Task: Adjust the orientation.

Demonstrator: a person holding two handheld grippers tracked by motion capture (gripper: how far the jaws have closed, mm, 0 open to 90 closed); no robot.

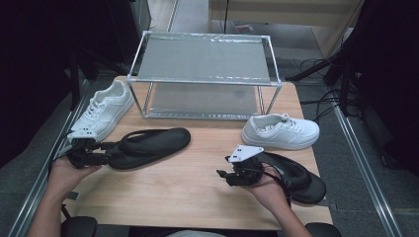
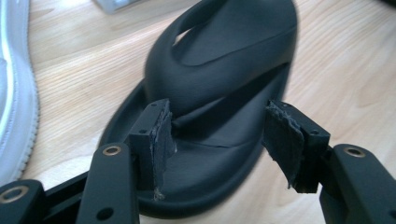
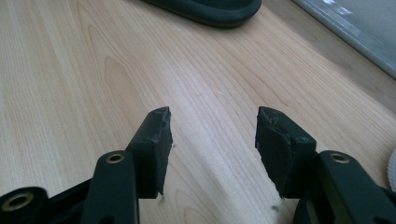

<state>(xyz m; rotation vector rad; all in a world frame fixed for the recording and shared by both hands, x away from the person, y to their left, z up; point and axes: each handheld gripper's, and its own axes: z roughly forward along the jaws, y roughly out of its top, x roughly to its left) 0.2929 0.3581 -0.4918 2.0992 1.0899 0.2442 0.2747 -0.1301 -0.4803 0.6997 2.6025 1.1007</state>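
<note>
The black slipper (image 1: 150,146) on the left side of the wooden table (image 1: 188,192) lies flat, toe toward the metal rack (image 1: 205,74), and the left gripper (image 1: 106,153) is right at its heel end. From above you only catch the gripper's dark body butted against the sole; the left gripper view tells more, with the slipper (image 2: 219,93) between the spread jaws, the heel of the footbed under them and the strap just ahead, the torn pads (image 2: 161,135) standing wide and pressing nothing. The left hand (image 1: 69,170) comes in low from the table's left edge, forearm angled inward, gripper lying nearly level. To the left of the slipper sits a white sneaker (image 1: 104,111), its edge (image 2: 16,88) showing in that close view too. Over on the right, the right gripper (image 1: 232,175) rests in the right hand (image 1: 267,190), jaws wide with bare wood between them in its own view, pointing across the table. Behind that hand lies a second black slipper (image 1: 296,175), and beyond it a second white sneaker (image 1: 281,132).
</note>
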